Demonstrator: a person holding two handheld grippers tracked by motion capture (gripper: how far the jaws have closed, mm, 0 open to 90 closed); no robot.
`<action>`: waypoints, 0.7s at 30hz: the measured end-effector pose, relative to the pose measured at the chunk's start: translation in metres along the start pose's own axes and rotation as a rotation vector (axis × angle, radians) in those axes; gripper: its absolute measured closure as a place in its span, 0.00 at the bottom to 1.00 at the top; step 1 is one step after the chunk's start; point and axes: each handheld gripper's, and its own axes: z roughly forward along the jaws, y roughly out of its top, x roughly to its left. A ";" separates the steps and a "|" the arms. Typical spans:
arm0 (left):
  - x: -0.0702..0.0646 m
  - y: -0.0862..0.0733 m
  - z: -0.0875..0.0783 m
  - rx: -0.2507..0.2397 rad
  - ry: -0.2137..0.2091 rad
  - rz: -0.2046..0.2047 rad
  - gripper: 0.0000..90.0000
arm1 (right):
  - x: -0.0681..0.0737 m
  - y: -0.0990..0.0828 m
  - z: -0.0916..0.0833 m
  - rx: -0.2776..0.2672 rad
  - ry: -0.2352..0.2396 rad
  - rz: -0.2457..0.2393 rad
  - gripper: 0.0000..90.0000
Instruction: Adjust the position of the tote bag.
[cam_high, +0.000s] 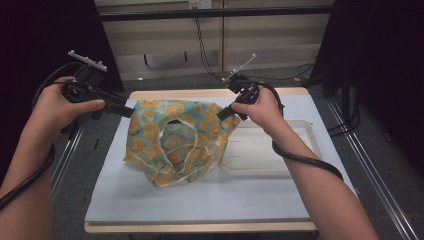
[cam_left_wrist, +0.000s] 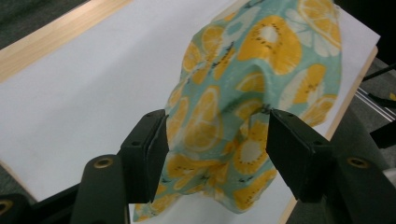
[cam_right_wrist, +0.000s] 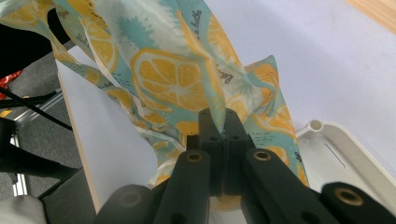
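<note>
High view: patterned cloth bag (cam_high: 175, 142) held raised over white mat (cam_high: 200, 200) on bench (cam_high: 200, 227), lower edge draped on the mat, white tray (cam_high: 270, 150) just beside it to the right. Left tongs (cam_high: 122, 107) at the bag's upper left corner; right tongs (cam_high: 227, 112) at the upper right corner. Both hands lifted, cables trailing.

Left gripper view: jaws parted, cloth hanging between them, touching the right jaw's edge but not pinched. Left tongs (cam_left_wrist: 212, 154) therefore released, not gripping.

Right gripper view: right tongs (cam_right_wrist: 223, 135) clamped tight on a fold of the bag, cloth rising out of the closed jaws; tray corner (cam_right_wrist: 322, 128) just beyond.

Step in hand, as judged: spreading or re-gripping the bag, one corner held, the other let go. Next move likely calls for: re-seat left tongs on a fresh hold at the rim or handle, close fully, keep right grip firm to prevent the bag collapsing onto the mat.
</note>
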 end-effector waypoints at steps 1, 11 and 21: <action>-0.001 0.000 0.001 0.003 -0.005 0.010 0.43 | 0.000 0.000 0.000 0.001 0.000 0.000 1.00; -0.004 -0.006 0.024 0.019 -0.040 0.039 0.56 | 0.002 -0.001 0.002 -0.006 0.000 0.003 1.00; 0.000 -0.007 0.024 0.029 -0.023 0.002 0.93 | 0.003 -0.001 0.001 -0.016 -0.003 -0.002 1.00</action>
